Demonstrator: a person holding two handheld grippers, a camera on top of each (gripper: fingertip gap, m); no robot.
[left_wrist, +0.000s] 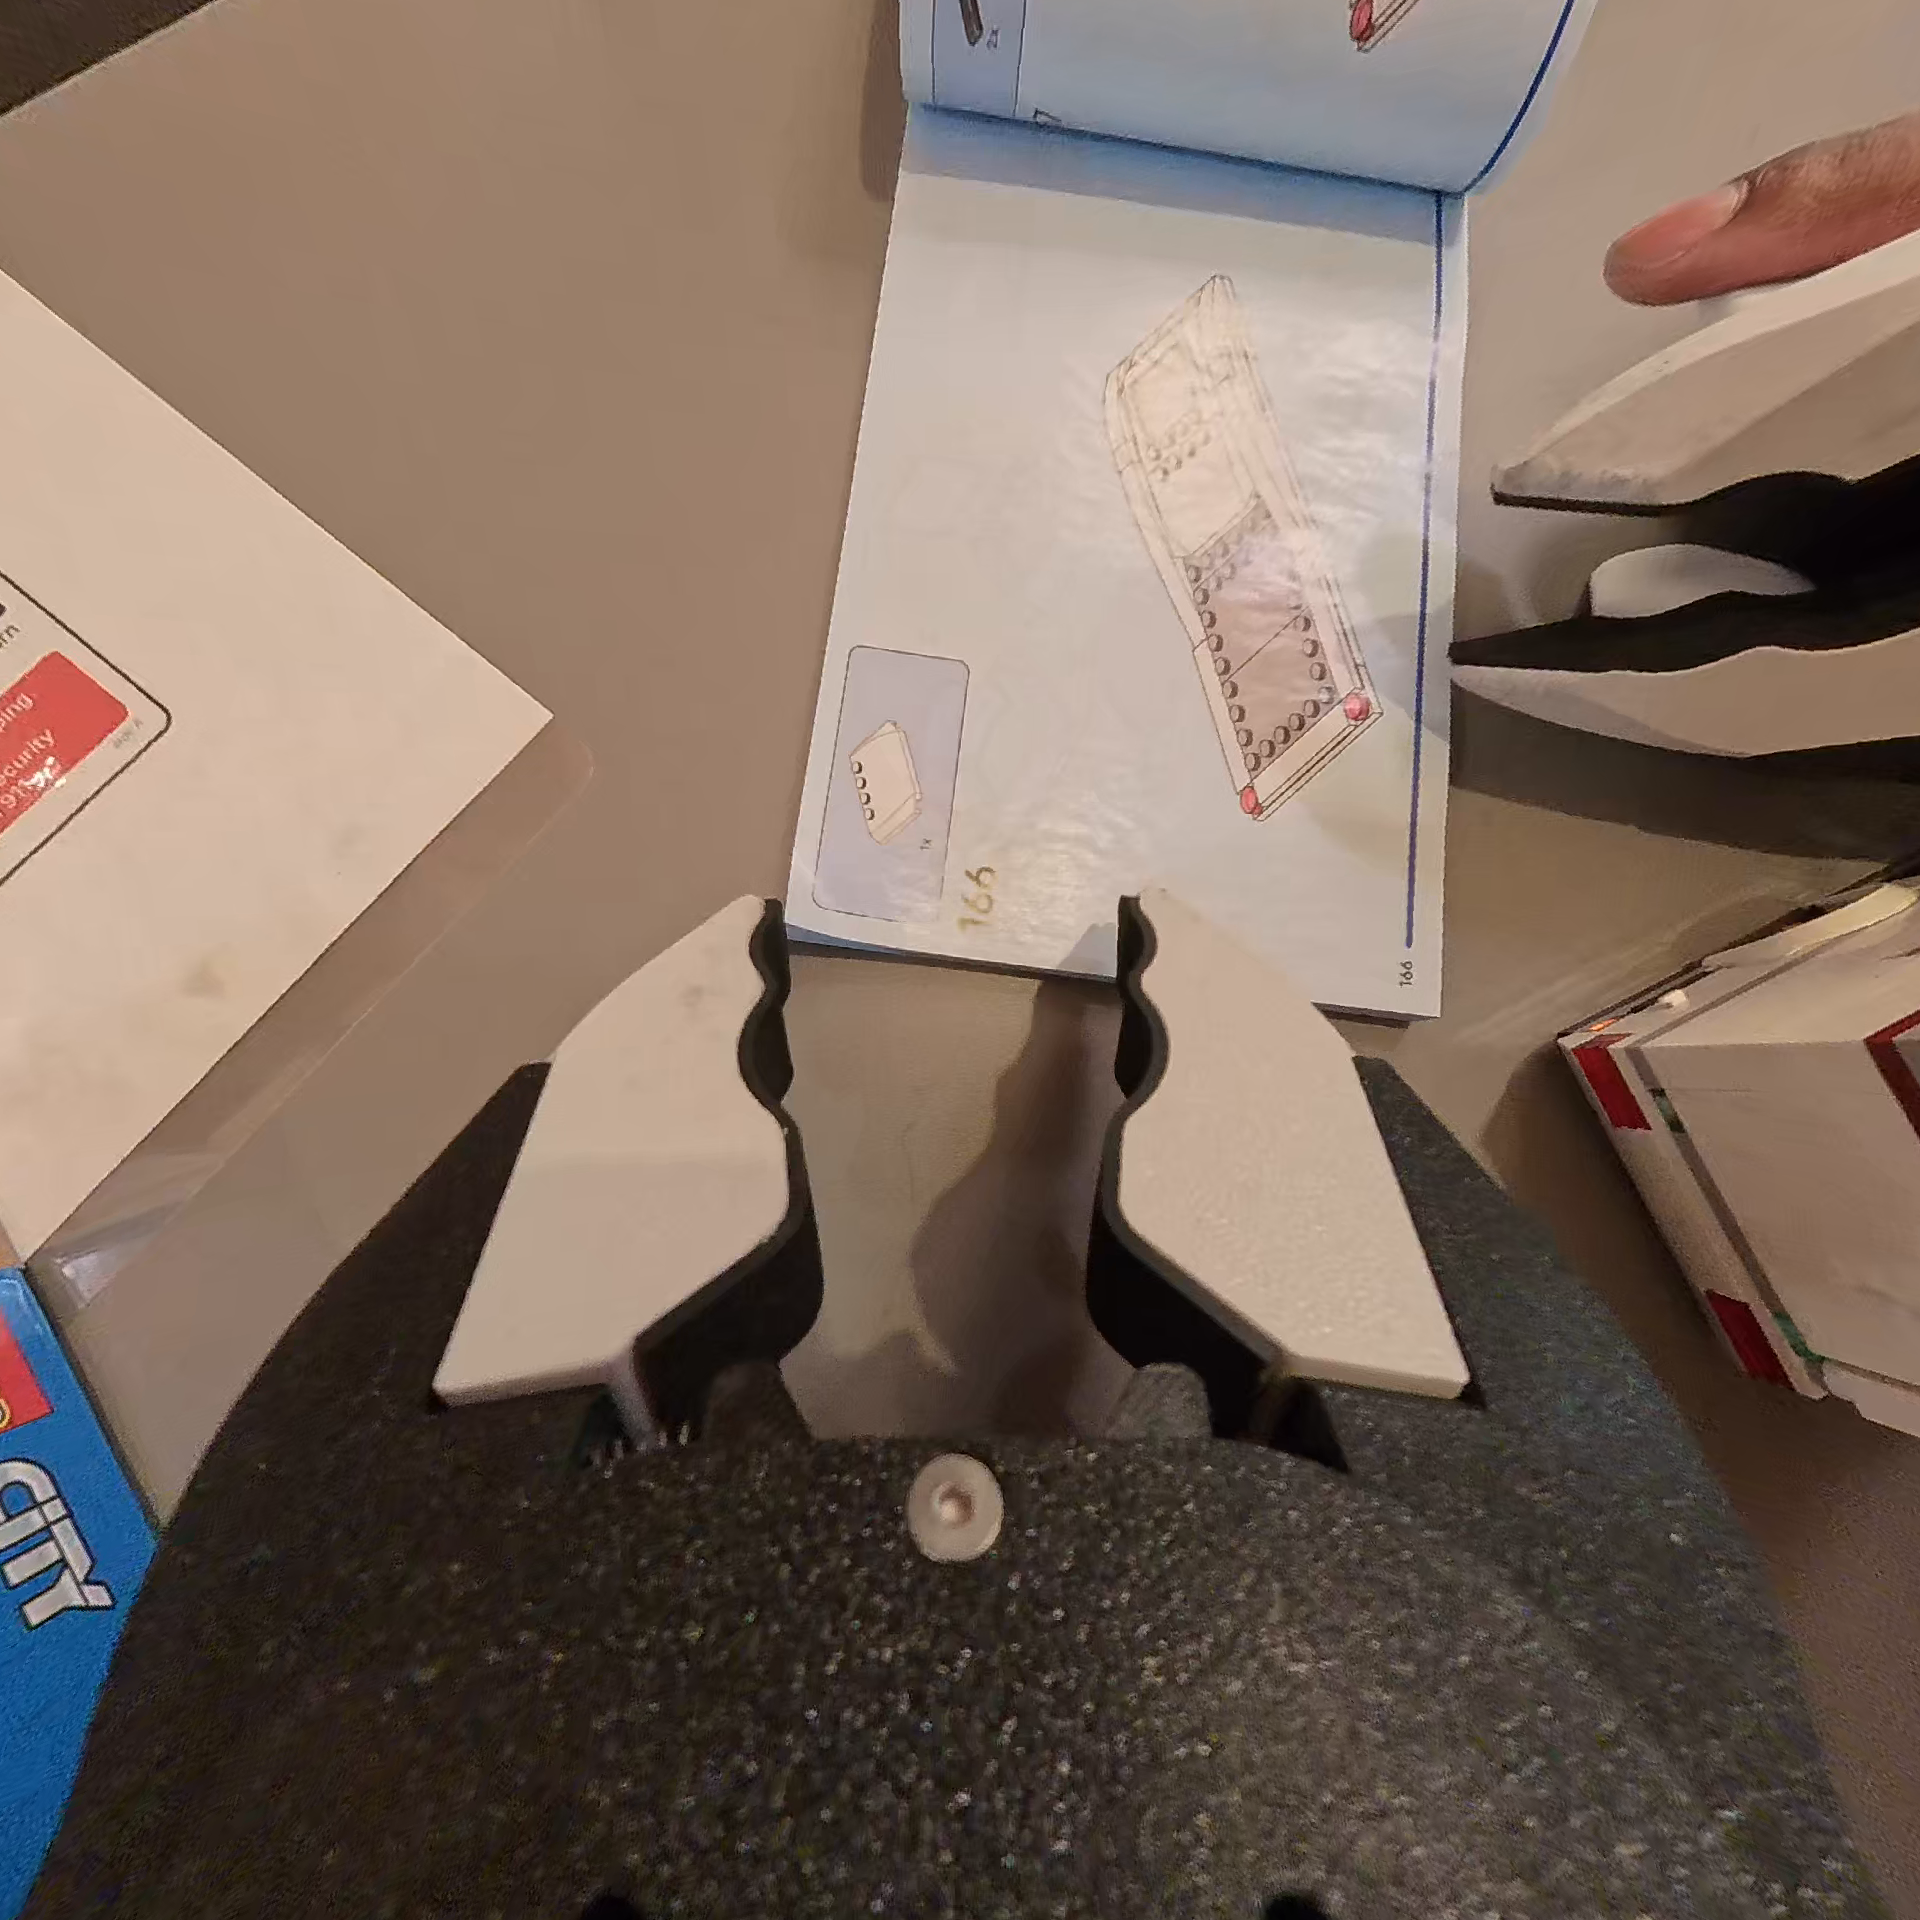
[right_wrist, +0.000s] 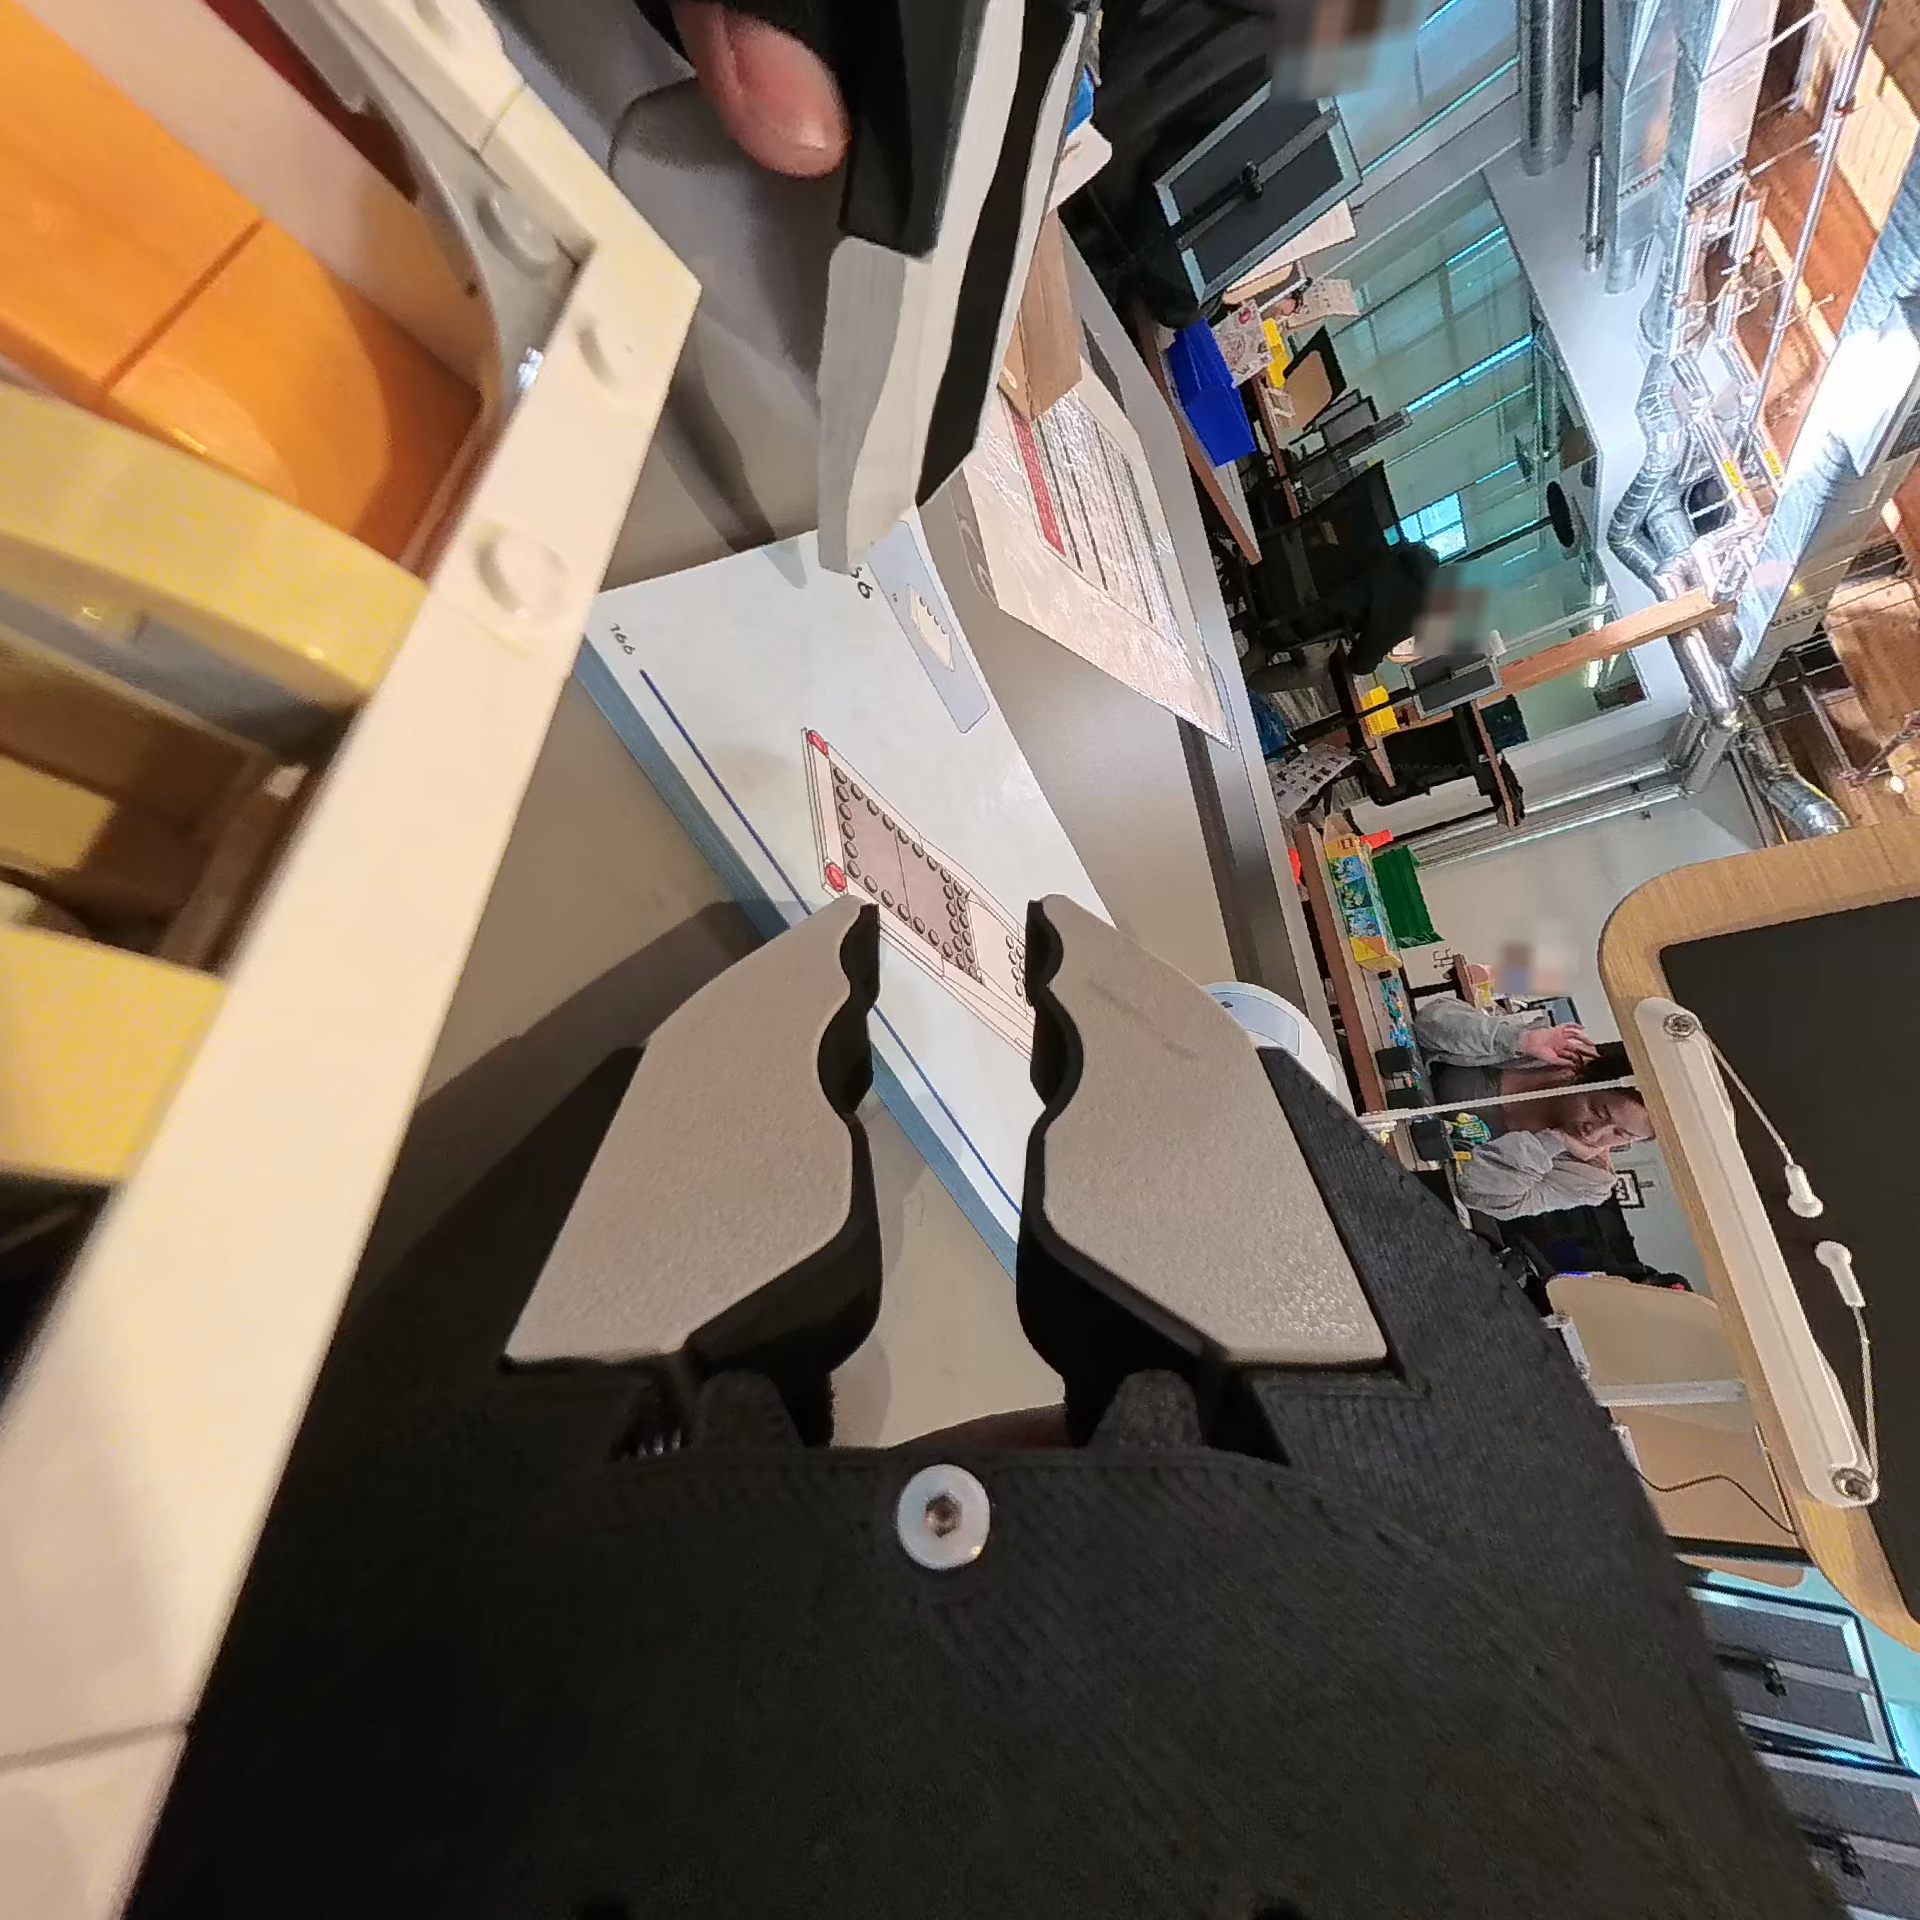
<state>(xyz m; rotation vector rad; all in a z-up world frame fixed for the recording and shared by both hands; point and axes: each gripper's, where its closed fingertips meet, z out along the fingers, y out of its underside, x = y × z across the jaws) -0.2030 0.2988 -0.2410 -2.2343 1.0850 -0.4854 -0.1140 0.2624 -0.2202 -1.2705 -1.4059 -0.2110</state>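
1. The left gripper (left_wrist: 951, 925) hovers low in the centre of its own view with its jaws wide and nothing between the black wavy pads; only bare beige table top (left_wrist: 644, 436) shows in the gap.
2. Just beyond its tips lies the open pale-blue instruction booklet (left_wrist: 1049, 582), its near edge level with the fingertips and its long axis running up the frame.
3. The right gripper (right_wrist: 951, 935) has its jaws narrow and empty over the booklet's printed diagram; in the left view it enters from the right edge (left_wrist: 1527, 566), beside the booklet's blue-lined margin.
4. A white brick-built model with red stripes (left_wrist: 1714, 1195) sits at lower right, nearer the right gripper.
5. A white mailing envelope (left_wrist: 208, 727) lies at left; whether either gripper touches the page is unclear.
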